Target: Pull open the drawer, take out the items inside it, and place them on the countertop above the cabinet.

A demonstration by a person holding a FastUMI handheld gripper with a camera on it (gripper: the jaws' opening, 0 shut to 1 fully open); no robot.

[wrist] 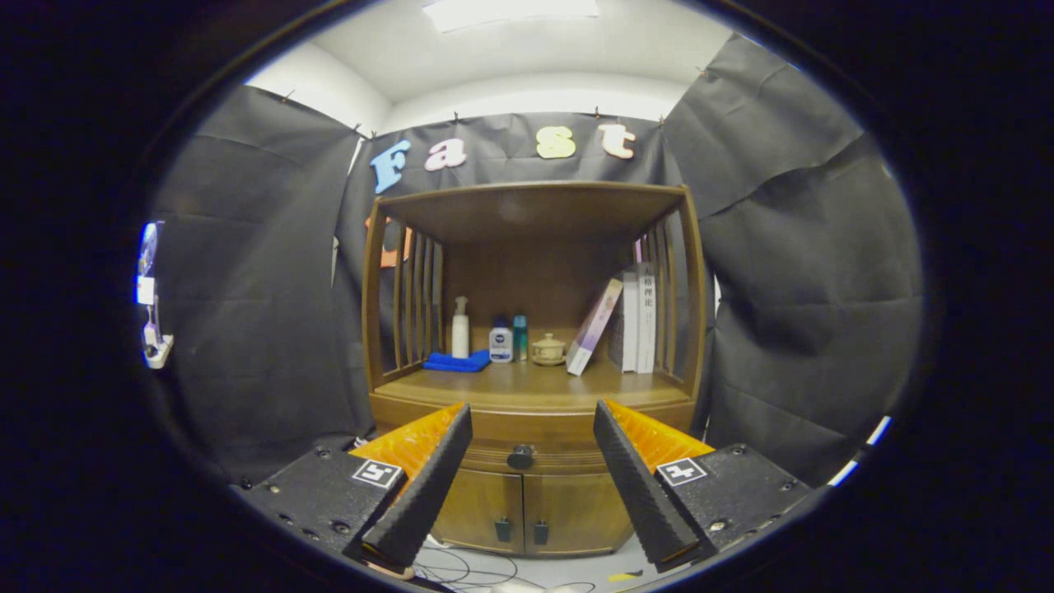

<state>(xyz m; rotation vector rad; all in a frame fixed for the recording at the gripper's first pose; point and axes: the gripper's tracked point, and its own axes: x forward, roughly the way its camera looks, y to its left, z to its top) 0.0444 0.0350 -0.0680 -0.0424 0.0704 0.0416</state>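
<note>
Glossy brown wood cabinet (535,403); dark round drawer knob (520,455); soft blue cloth (457,361).

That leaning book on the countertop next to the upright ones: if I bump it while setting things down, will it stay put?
Probably not. The leaning book rests tilted against the upright books, so a nudge could slide its foot out and drop it flat. It looks stiff, so it would fall whole, possibly toward the small lidded cup. The gripper jaws are open, short of the drawer knob.
</note>
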